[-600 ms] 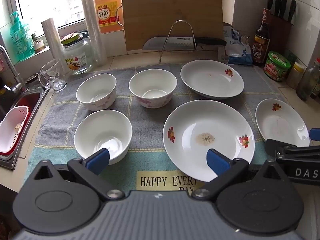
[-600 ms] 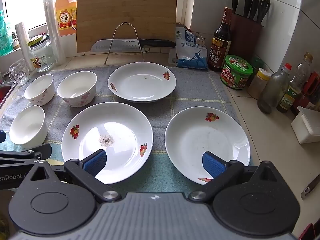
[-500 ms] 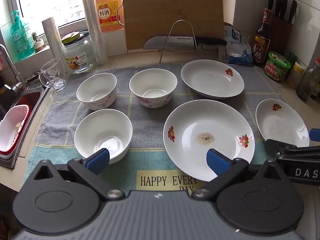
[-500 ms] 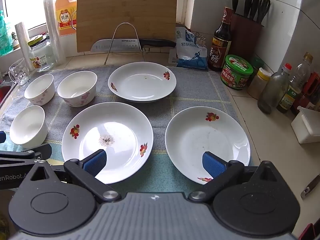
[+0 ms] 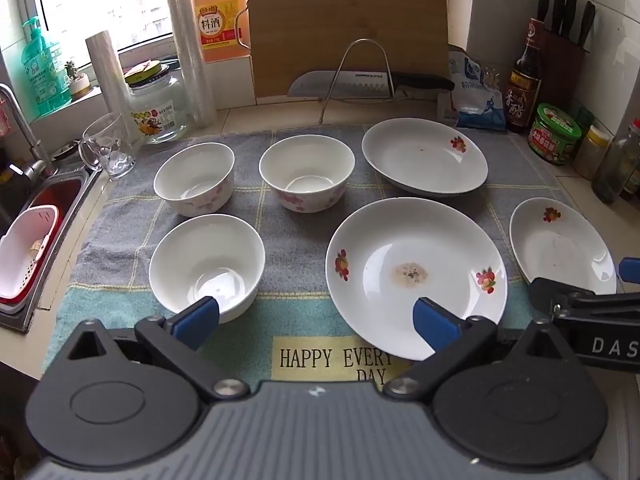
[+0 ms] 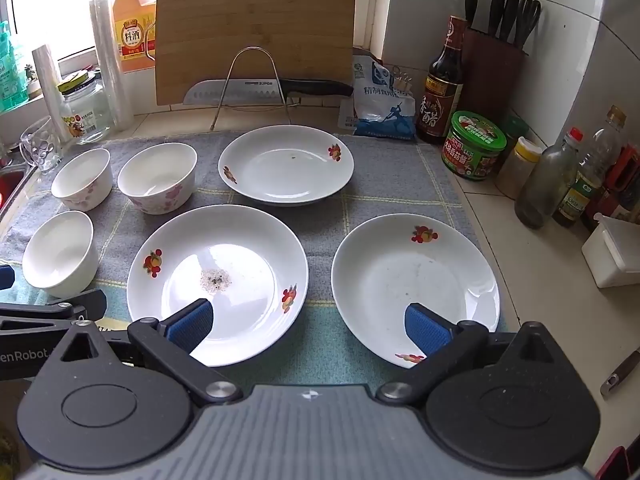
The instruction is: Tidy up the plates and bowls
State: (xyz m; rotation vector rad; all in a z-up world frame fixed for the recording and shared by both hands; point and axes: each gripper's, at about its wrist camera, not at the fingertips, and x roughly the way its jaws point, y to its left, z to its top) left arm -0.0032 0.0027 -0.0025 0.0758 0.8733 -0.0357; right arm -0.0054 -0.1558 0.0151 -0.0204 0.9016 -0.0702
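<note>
On the counter's towel (image 5: pixel 304 240), three bowls sit left of the stained plate (image 5: pixel 416 276), two plates right. Both hand-held grippers, left (image 5: pixel 316 320) and right (image 6: pixel 308 322), hover wide and empty; the left is nearer the bowls.

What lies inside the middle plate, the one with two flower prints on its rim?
Inside the middle plate sits a small speckled patch of residue at the centre; otherwise it holds nothing. A blue pad of the right gripper covers part of its near rim.

Tiled counter (image 6: pixel 532 280); grey-teal towel (image 5: pixel 296 248) spread on it, bearing three bowls, three plates.
</note>
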